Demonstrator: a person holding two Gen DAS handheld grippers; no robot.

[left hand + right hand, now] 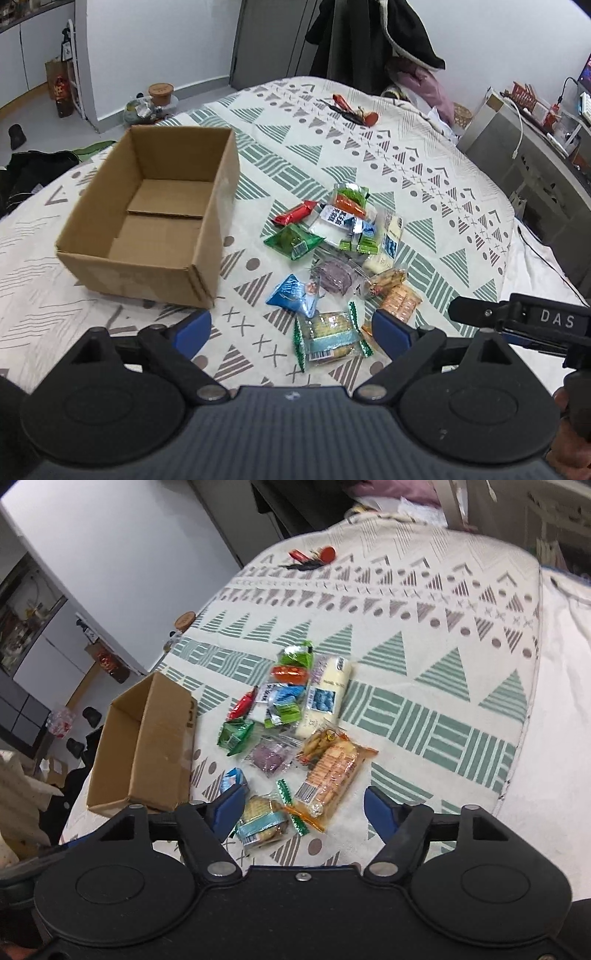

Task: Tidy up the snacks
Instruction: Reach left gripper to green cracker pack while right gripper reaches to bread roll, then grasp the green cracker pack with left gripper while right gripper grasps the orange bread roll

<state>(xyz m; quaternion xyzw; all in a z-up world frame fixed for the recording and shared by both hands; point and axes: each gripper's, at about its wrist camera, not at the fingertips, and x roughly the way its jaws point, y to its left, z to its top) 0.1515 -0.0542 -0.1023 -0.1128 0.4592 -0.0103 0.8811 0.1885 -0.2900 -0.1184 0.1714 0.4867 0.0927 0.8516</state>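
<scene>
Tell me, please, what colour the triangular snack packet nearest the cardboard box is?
Blue packet, clearest in the left wrist view.

- Print on the white snack packet was too small to read.
- The left gripper's finger hid part of the orange cracker pack.
- The frame's edge cut off the cabinet.

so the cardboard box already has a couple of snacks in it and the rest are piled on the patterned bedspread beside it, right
Not quite: the cardboard box is empty. The left wrist view looks straight into it and shows only its bare flaps. The snacks do all lie in a pile on the patterned bedspread beside it.
</scene>
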